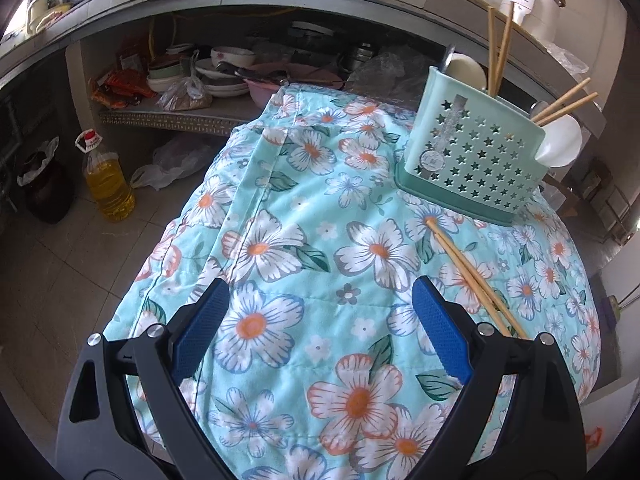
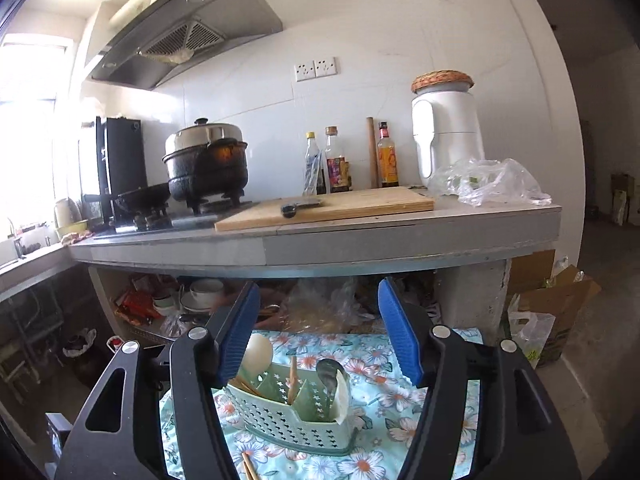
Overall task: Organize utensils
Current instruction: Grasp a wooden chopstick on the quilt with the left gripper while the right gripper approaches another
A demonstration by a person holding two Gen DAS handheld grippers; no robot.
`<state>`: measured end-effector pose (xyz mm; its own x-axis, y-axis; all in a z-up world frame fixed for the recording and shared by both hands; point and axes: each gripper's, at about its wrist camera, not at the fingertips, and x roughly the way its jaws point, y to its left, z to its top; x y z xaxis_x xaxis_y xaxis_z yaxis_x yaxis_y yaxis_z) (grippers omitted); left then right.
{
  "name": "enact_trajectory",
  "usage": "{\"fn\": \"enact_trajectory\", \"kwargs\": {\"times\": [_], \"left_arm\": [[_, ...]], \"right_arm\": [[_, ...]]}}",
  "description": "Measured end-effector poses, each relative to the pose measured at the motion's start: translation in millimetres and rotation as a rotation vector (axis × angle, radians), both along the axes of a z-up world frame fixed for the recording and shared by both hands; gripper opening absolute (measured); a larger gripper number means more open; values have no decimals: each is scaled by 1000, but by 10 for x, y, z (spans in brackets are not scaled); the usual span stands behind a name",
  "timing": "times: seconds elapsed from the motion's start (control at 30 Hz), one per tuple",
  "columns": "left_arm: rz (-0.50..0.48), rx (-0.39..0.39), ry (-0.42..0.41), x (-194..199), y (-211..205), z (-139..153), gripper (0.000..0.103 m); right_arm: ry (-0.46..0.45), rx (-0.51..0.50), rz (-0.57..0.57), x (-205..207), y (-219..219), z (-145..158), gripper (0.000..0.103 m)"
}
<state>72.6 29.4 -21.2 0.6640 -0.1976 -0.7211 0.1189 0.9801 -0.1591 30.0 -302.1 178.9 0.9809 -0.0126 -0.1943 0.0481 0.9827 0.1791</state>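
Observation:
A mint green utensil holder (image 1: 472, 160) with star holes stands on the floral cloth (image 1: 304, 248), at the far right. It holds chopsticks (image 1: 498, 52), white spoons (image 1: 560, 140) and a metal spoon (image 2: 329, 372). A loose pair of chopsticks (image 1: 472, 276) lies on the cloth just in front of it. My left gripper (image 1: 320, 296) is open and empty, low over the cloth, with the loose chopsticks beside its right finger. My right gripper (image 2: 318, 300) is open and empty, above and behind the holder (image 2: 288, 416).
A grey counter (image 2: 360, 236) runs behind with a cutting board (image 2: 332, 206), pots (image 2: 208, 168), bottles (image 2: 336, 164) and a white appliance (image 2: 448, 132). Bowls and plates (image 1: 224, 72) fill the shelf below. An oil bottle (image 1: 108, 180) stands on the floor at left.

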Motion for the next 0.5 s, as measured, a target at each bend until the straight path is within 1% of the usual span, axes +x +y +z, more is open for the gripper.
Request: {"fn": "enact_trajectory", "kwargs": {"times": [0.07, 0.13, 0.23, 0.33, 0.37, 0.43, 0.5], "left_arm": [[-32, 10, -24, -30, -91, 35, 90], [-58, 14, -35, -50, -174, 57, 91], [-100, 17, -40, -77, -303, 62, 91], [-134, 34, -29, -95, -427, 33, 91], [-143, 38, -27, -102, -458, 19, 90], [-157, 43, -19, -115, -512, -7, 90], [-169, 43, -11, -129, -552, -29, 90]], "right_arm": [[33, 22, -8, -142, -101, -131, 60], [94, 52, 4, -215, -177, -309, 60], [254, 109, 91, -181, -219, -740, 60], [474, 142, 226, -29, -116, -1286, 60], [530, 142, 253, 8, -68, -1443, 60], [619, 155, 305, 82, 16, -1727, 60], [691, 187, 357, 163, 69, -1966, 57]]}}
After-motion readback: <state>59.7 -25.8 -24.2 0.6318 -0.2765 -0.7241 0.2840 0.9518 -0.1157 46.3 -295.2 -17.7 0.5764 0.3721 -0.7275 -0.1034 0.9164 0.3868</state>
